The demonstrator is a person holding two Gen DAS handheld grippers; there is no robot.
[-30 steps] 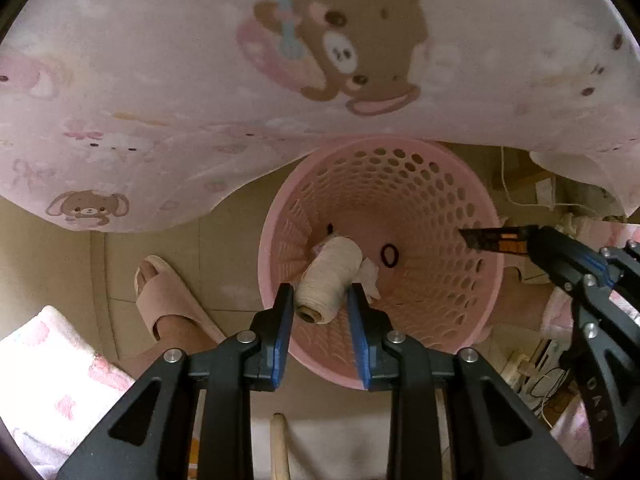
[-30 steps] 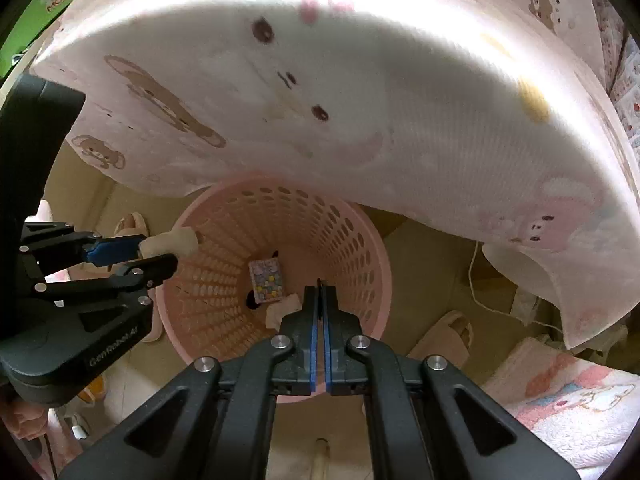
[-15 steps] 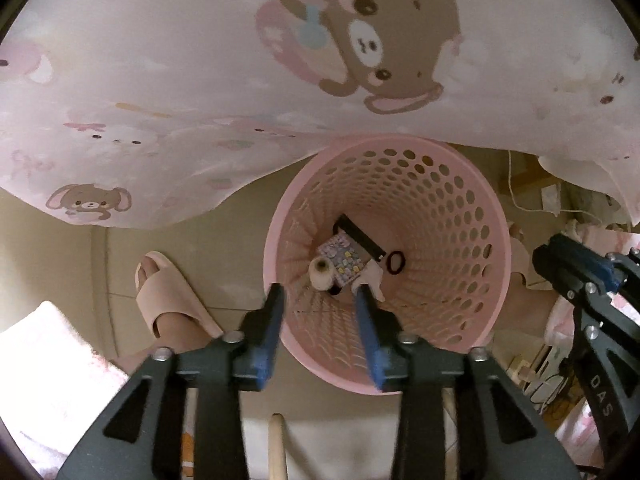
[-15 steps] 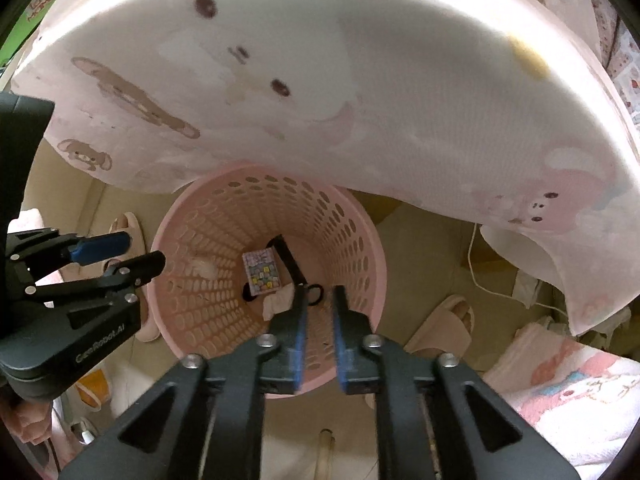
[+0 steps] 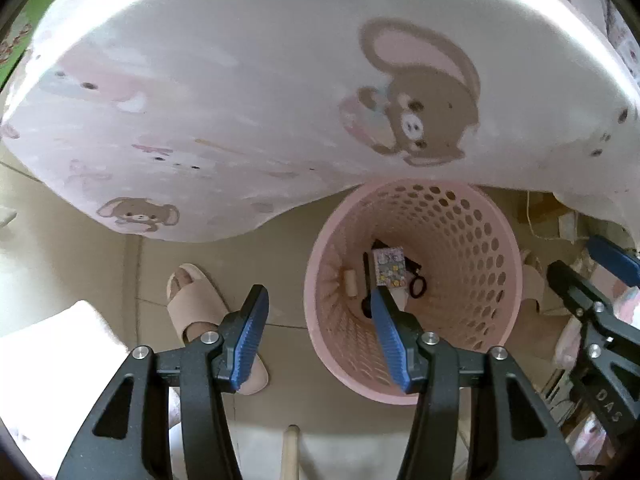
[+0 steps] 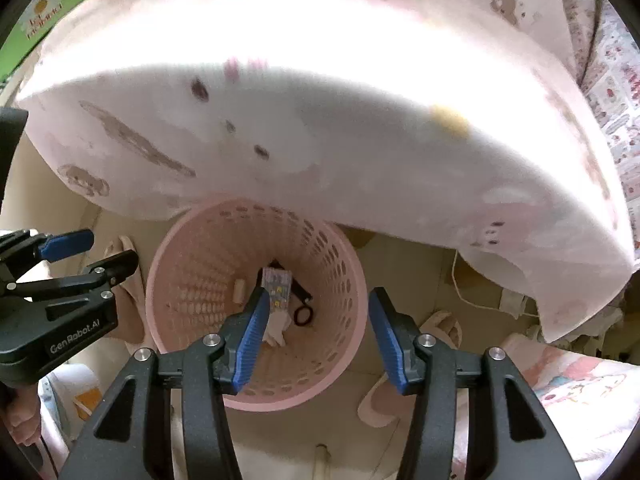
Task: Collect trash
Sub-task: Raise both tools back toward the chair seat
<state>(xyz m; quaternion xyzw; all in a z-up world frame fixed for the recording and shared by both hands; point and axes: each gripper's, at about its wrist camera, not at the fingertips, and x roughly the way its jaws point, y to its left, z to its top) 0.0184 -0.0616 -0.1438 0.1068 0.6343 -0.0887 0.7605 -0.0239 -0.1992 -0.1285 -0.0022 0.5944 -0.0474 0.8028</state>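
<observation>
A pink perforated basket [image 5: 472, 240] stands on the floor below the bed edge; it also shows in the right wrist view [image 6: 192, 264]. Inside lie a cream thread spool [image 5: 351, 284], a patterned packet [image 5: 388, 266], a black ring [image 5: 418, 286], a black strip and white tissue [image 6: 276, 330]. My left gripper [image 5: 318, 330] is open and empty above the basket's left rim. My right gripper [image 6: 316, 338] is open and empty above the basket. The spool [image 6: 239, 291] shows there too.
A pink cartoon-print bedsheet [image 5: 280, 100] overhangs the basket from above. Beige slippers [image 5: 200, 312] lie on the tiled floor to the left and right [image 6: 440, 324] of the basket. A pink towel [image 6: 580, 380] is at the lower right. A white cable [image 6: 468, 292] runs along the floor.
My left gripper let go of the thread spool, which fell into the basket, and opened wide. My right gripper went from shut to wide open. Both pulled back upward.
</observation>
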